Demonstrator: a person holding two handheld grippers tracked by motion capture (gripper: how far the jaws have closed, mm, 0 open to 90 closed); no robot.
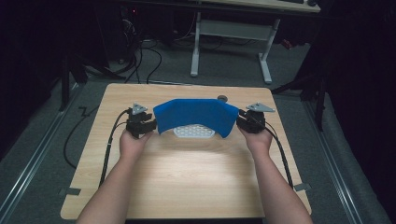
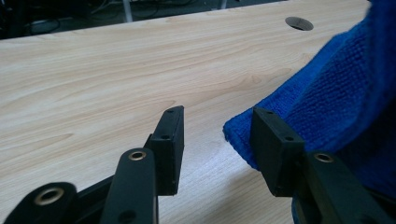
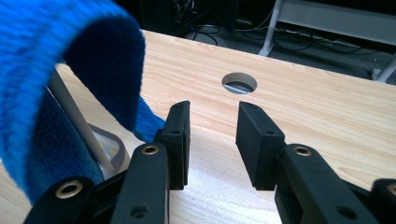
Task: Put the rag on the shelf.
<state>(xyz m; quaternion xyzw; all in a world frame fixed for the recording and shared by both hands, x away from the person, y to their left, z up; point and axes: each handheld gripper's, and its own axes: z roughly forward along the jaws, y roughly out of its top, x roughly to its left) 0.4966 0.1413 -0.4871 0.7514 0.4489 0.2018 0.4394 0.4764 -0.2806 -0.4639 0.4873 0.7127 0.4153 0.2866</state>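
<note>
A blue cloth [image 1: 194,115] lies arched over a white perforated tray [image 1: 194,131] at the middle of the wooden table [image 1: 187,172]. My left gripper [image 1: 140,123] is at the cloth's left end, held by a hand. In the left gripper view the gripper [image 2: 217,127] is open, and the cloth's corner [image 2: 322,98] reaches just past the inner face of its right jaw. My right gripper [image 1: 251,121] is at the cloth's right end. In the right gripper view the gripper [image 3: 214,122] is open with nothing between the jaws; the cloth [image 3: 42,93] hangs to its left over the tray's rim [image 3: 112,151].
A round cable hole [image 1: 222,98] [image 3: 239,83] [image 2: 299,23] sits in the table just behind the cloth. Beyond the far edge stand a white desk frame [image 1: 266,56] and floor cables [image 1: 149,60]. Bare wood stretches toward the near edge.
</note>
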